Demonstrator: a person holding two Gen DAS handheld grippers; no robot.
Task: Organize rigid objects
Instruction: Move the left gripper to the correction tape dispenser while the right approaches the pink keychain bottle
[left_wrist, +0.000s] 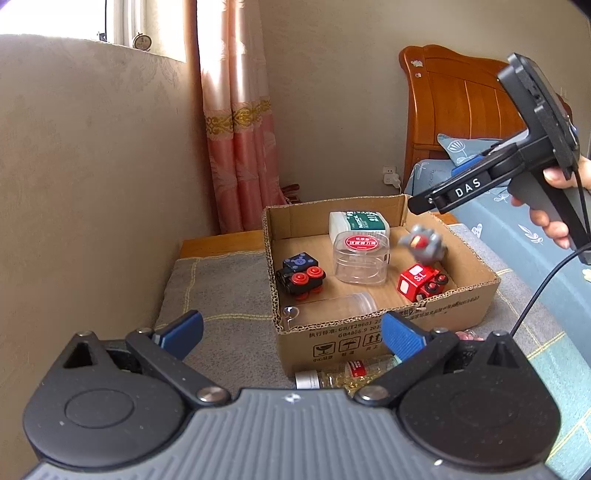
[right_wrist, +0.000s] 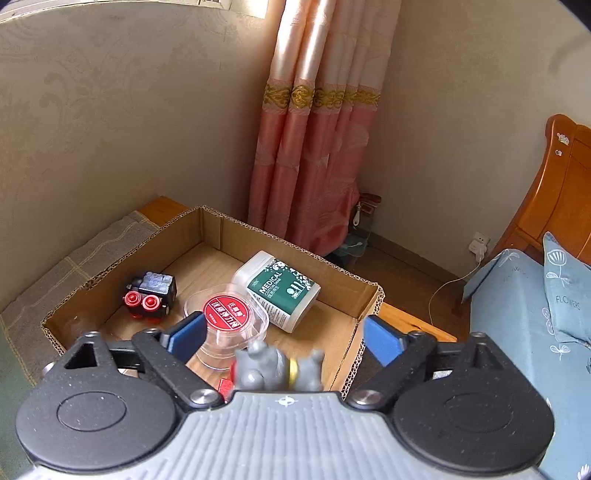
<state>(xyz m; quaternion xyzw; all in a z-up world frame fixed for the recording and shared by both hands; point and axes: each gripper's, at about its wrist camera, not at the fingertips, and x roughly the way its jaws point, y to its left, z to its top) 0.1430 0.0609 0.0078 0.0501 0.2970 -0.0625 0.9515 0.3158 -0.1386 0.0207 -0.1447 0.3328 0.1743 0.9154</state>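
A cardboard box (left_wrist: 458, 302) sits on a grey cloth. In it are a black toy train (left_wrist: 300, 275), a red toy train (left_wrist: 421, 282), a clear tub with a red label (left_wrist: 361, 258), a white cotton-swab tub (left_wrist: 358, 221) and a clear jar on its side (left_wrist: 332, 308). A grey toy figure (left_wrist: 423, 243), blurred, is in the air over the box, just below my open right gripper (left_wrist: 417, 205). In the right wrist view the figure (right_wrist: 277, 365) is between the open fingers of the right gripper (right_wrist: 284, 338), apart from both pads. My left gripper (left_wrist: 291, 332) is open and empty before the box.
A clear bottle of yellow capsules (left_wrist: 343, 376) lies on the cloth (left_wrist: 221, 291) in front of the box. A wall is on the left, a pink curtain (left_wrist: 240, 147) behind, a bed with a wooden headboard (left_wrist: 454, 107) on the right.
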